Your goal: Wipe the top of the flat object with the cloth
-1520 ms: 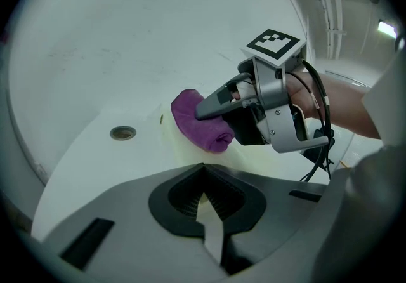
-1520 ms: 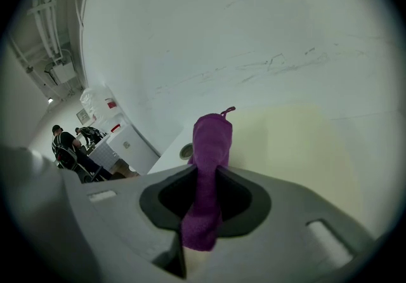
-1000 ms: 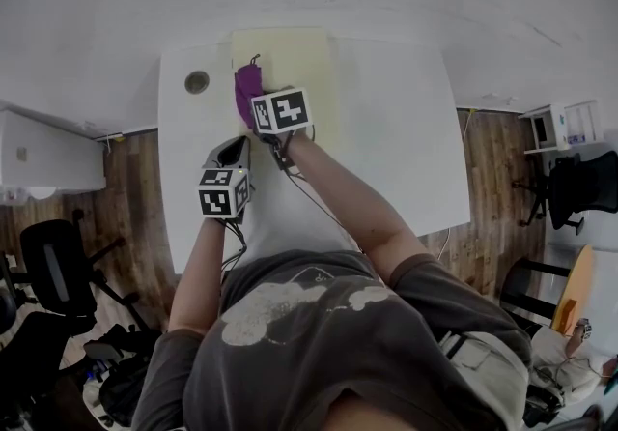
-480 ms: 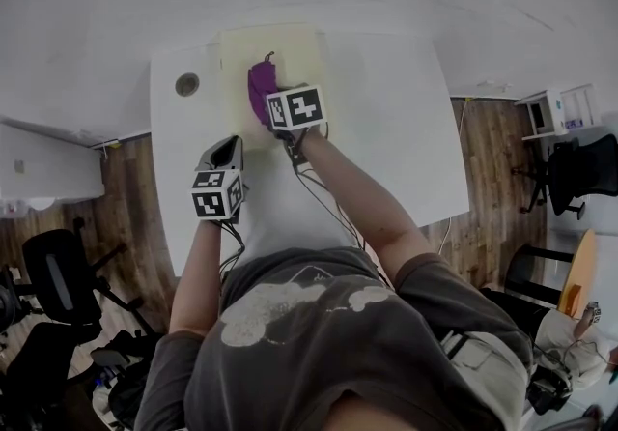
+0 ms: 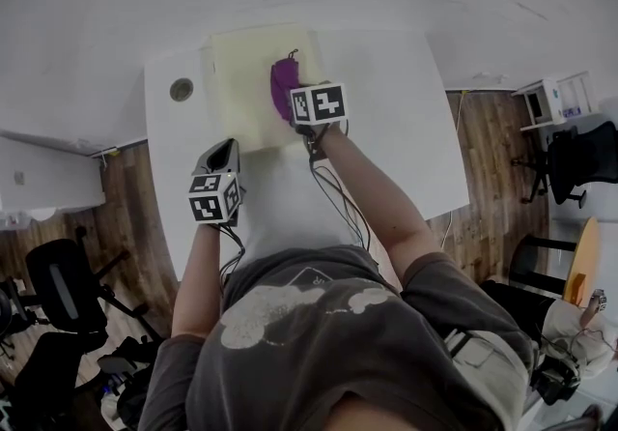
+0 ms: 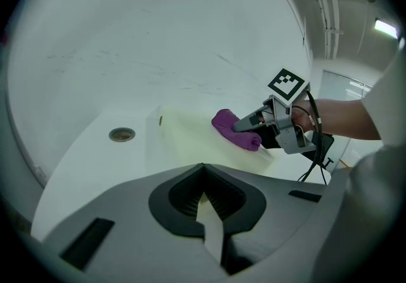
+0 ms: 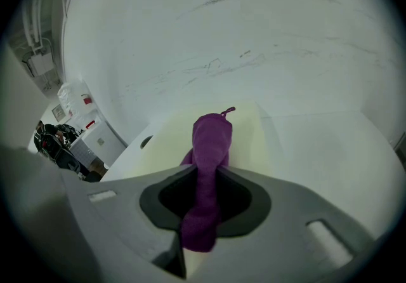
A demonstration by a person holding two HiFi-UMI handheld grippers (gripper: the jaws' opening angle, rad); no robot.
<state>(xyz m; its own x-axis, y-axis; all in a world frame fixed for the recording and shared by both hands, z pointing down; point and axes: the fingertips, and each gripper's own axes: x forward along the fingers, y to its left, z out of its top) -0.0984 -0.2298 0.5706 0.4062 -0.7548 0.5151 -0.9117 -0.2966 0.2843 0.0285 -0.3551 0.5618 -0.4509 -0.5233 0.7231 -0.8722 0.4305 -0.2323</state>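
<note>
A pale yellow flat board [image 5: 246, 91] lies at the far side of the white table [image 5: 386, 129]. On its right part rests a rolled purple cloth [image 5: 283, 86], and my right gripper [image 5: 295, 106] is shut on the cloth's near end. In the right gripper view the cloth [image 7: 211, 139] runs from between the jaws out onto the board [image 7: 257, 129]. My left gripper [image 5: 223, 153] hovers over the table just short of the board's near left corner, shut and holding nothing. From the left gripper view [image 6: 203, 194] I see the cloth [image 6: 229, 128] and the right gripper [image 6: 248, 124] on the board [image 6: 190, 139].
A round cable hole [image 5: 181, 89] sits in the table left of the board, also visible as the hole [image 6: 121, 134]. A white wall rises behind the table. Office chairs [image 5: 68, 284] stand on the wooden floor to the left, with shelving [image 5: 550, 105] to the right.
My right gripper has dragged the purple cloth from the board's left part to its right part. The left gripper has stayed near the board's near left corner.
</note>
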